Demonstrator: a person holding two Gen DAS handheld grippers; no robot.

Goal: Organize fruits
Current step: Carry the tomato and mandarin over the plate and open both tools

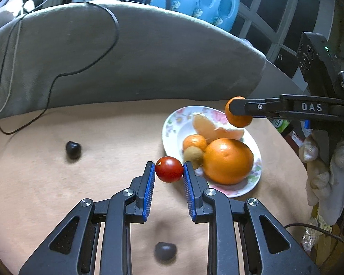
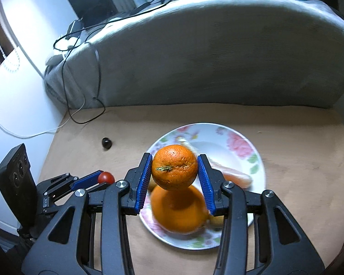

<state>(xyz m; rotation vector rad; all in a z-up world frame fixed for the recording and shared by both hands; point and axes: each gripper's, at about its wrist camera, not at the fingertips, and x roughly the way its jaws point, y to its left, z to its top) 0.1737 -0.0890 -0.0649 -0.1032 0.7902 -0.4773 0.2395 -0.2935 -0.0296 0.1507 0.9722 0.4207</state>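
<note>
Fruit: I have two pieces in the air, with the rest on the flowered plate [image 2: 240, 146] or loose on the worktop [image 1: 57, 183].
Left gripper [image 1: 169, 168]: clenched on a cherry tomato [image 1: 169, 169], held just at the fingertips, above the worktop beside the plate's near rim.
Right gripper [image 2: 174, 167]: grasping a mandarin [image 2: 174, 167], pads pressing on its two sides, stem facing my camera, hanging over the plate.
Plate contents: big orange [image 1: 228, 160], a second small mandarin [image 1: 195, 142], a pale peeled segment [image 1: 215, 129], and a small tan fruit [image 1: 193, 154]. The near side is crowded.
Loose items: one dark fruit [image 1: 73, 149] far out on the worktop, another [image 1: 165, 252] under my left gripper. Both are blurred and I cannot name them for certain.
Risk 1: the tomato is smooth, round and gripped only at the tips. It could squirt forward, or split if I squeeze harder.
Risk 2: the mandarin hangs right above the big orange. Let go there and I judge it would bounce off and roll over the shallow rim.
Risk 3: both grippers head for one plate, so my fingers could knock together or nudge the rim.
Risk 4: the worktop has no lip that I can see, so anything rolling may reach the edge.
Note: place the mandarin in the bare far part of the plate.
</note>
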